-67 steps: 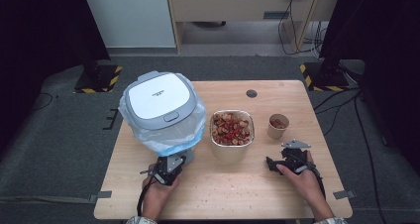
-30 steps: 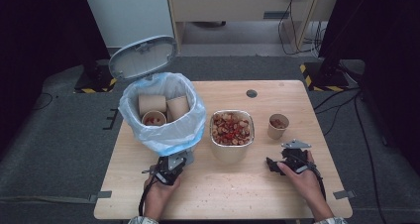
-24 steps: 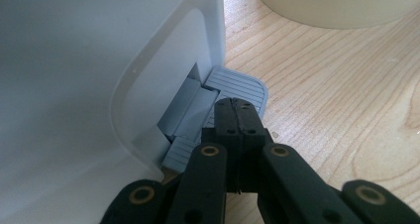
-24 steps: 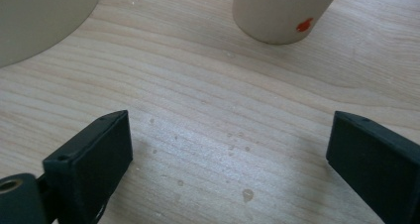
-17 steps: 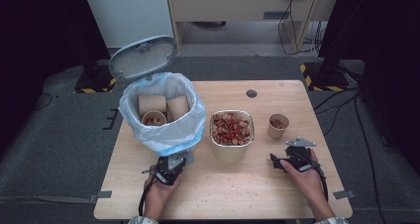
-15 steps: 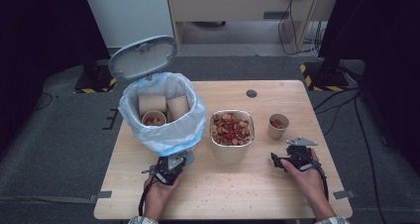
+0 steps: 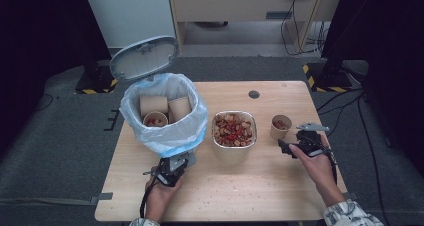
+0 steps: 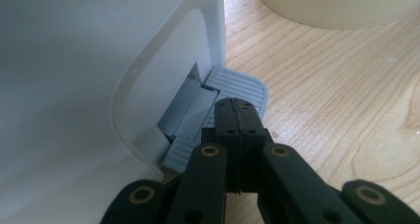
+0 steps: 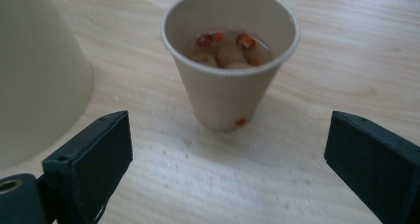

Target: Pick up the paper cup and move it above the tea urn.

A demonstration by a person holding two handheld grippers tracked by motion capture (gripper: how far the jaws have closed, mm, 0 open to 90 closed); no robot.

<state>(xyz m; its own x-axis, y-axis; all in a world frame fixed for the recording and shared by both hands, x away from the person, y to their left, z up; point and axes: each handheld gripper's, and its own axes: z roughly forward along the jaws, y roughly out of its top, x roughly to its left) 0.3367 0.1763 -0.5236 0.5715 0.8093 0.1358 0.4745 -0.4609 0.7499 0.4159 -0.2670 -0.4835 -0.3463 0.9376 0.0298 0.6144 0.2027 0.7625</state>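
My left gripper (image 7: 172, 167) is shut, its closed tips (image 8: 236, 109) resting on the grey ribbed pedal (image 8: 238, 84) at the foot of the white bin (image 7: 165, 121). The bin's lid (image 7: 145, 58) stands open, and paper cups lie inside the blue-white liner. A small paper cup (image 9: 230, 80) with bits of red and pale food stands upright at the table's right (image 7: 281, 127). My right gripper (image 7: 292, 141) is open just in front of it. Its jaws (image 9: 233, 152) have just been opening, and nothing is between them.
A round bowl (image 7: 234, 130) of red and brown food scraps stands between the bin and the cup; its pale wall (image 9: 34, 70) is to the left in the right gripper view. A dark round hole (image 7: 254, 94) sits in the tabletop at the back. Bare wood lies in front.
The bin lid, shut in the oldest frame, now stands open. My right gripper has risen a little and drawn closer to the paper cup. The left gripper has stayed at the pedal.
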